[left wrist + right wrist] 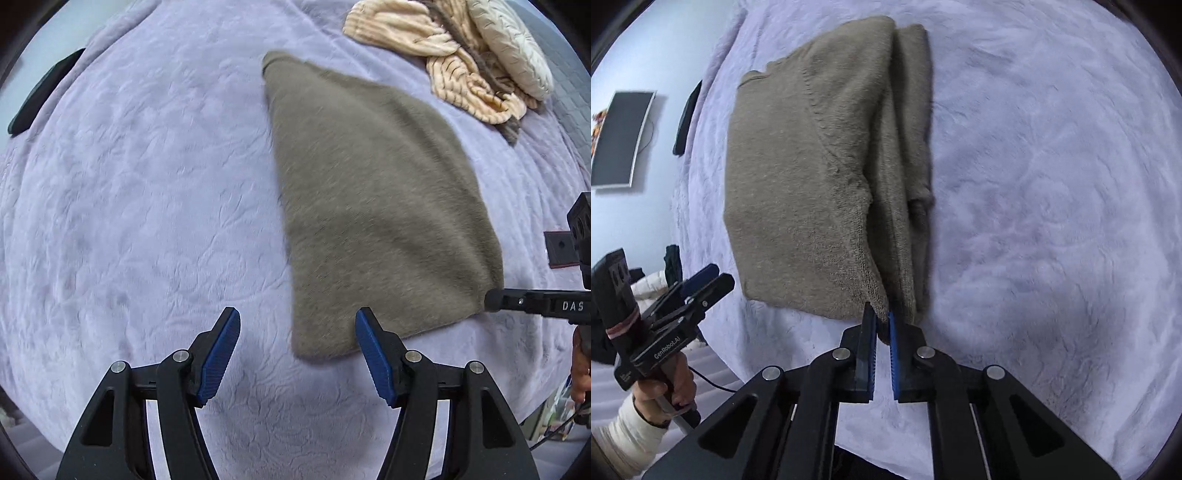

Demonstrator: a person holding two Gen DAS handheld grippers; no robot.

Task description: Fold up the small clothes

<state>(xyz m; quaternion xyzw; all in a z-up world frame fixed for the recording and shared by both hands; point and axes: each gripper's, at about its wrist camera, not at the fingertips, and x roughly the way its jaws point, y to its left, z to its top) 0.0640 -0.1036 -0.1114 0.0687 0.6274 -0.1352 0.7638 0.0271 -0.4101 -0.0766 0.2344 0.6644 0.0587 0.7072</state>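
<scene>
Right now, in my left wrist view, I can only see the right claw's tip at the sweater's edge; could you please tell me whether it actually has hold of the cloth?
Observer: Yes. The right claw is shut on the near hem corner of the brown sweater.
Operator: Thank you. Is the sweater one flat layer?
Observer: No. Along the side by that claw, a narrow folded strip of the same knit lies doubled, probably a sleeve.
Operator: And what holds my left claw?
Observer: A hand in a cream sleeve grips its handle.
</scene>
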